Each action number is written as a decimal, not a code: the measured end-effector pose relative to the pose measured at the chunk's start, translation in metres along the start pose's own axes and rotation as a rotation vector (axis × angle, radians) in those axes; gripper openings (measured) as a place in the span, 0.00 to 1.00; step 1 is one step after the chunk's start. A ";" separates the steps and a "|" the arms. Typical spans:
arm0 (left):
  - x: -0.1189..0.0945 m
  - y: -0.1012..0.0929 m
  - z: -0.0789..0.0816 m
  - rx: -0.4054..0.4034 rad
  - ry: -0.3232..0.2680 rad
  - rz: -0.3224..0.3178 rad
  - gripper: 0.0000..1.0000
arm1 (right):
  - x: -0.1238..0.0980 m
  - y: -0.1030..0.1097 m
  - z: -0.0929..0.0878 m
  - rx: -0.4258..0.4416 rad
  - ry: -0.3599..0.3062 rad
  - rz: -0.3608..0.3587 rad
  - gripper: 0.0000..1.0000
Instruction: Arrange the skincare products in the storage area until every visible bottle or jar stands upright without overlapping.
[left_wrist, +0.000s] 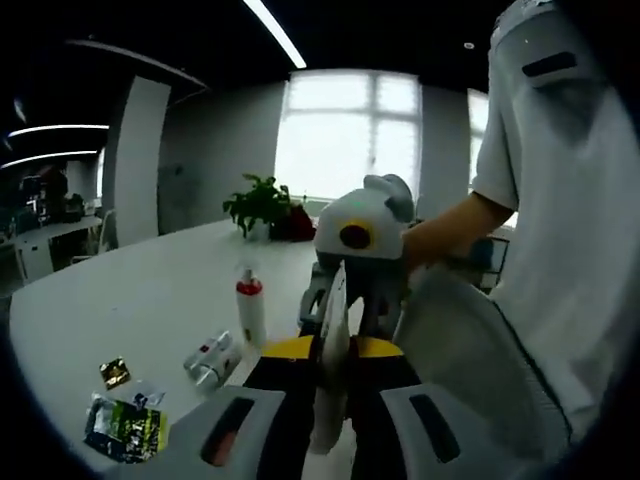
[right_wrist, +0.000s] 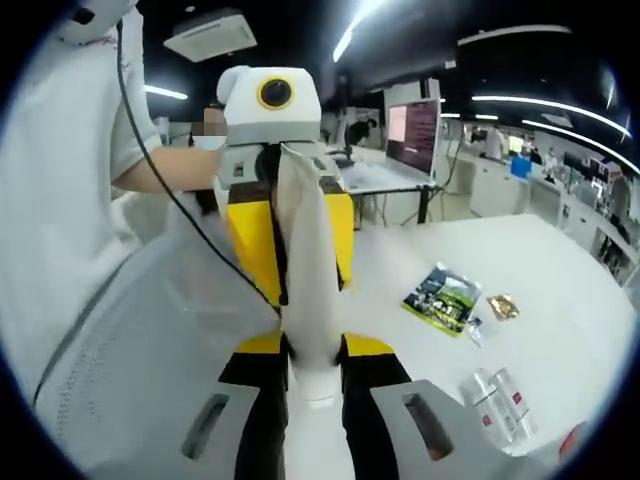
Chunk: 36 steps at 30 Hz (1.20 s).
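Both tools are facing each other and gripping the same white tube (right_wrist: 305, 290) from opposite ends, probably so it can be turned upright or passed from one hand to the other before being set down. Left tool (left_wrist: 328, 400) is clamping tight on one end of the tube (left_wrist: 330, 350); right tool (right_wrist: 318, 375) is pinching the other end, jaws nearly closed around it. The tube is hanging in the air between them, above the white table (left_wrist: 150, 290), not yet standing.

On the table, a white bottle with red cap (left_wrist: 250, 305) is standing upright. Two small tubes (left_wrist: 213, 358) are lying flat side by side, touching, just beside it. A dark green sachet (left_wrist: 125, 428) and a small gold packet (left_wrist: 114, 372) are lying flat nearer the edge. A potted plant (left_wrist: 262, 205) is sitting far back. No tray or storage box is visible, so contents cannot be told.
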<state>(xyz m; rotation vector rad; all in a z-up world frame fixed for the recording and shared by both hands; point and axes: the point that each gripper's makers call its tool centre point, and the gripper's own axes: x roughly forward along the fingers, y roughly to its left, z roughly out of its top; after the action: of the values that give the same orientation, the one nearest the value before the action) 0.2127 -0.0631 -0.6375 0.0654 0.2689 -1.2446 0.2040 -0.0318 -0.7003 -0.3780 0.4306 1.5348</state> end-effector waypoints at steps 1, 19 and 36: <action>0.004 0.003 -0.007 -0.007 0.009 -0.005 0.12 | 0.002 -0.003 -0.008 0.009 0.011 -0.011 0.19; 0.038 0.011 -0.040 -0.003 0.101 -0.046 0.12 | 0.007 -0.024 -0.053 0.015 0.090 -0.079 0.19; 0.096 0.045 -0.018 0.092 0.069 -0.112 0.12 | -0.035 -0.080 -0.076 0.005 0.132 -0.178 0.22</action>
<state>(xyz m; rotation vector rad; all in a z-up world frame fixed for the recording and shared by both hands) 0.2804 -0.1340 -0.6826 0.1754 0.2781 -1.3676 0.2822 -0.1005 -0.7511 -0.5026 0.4901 1.3398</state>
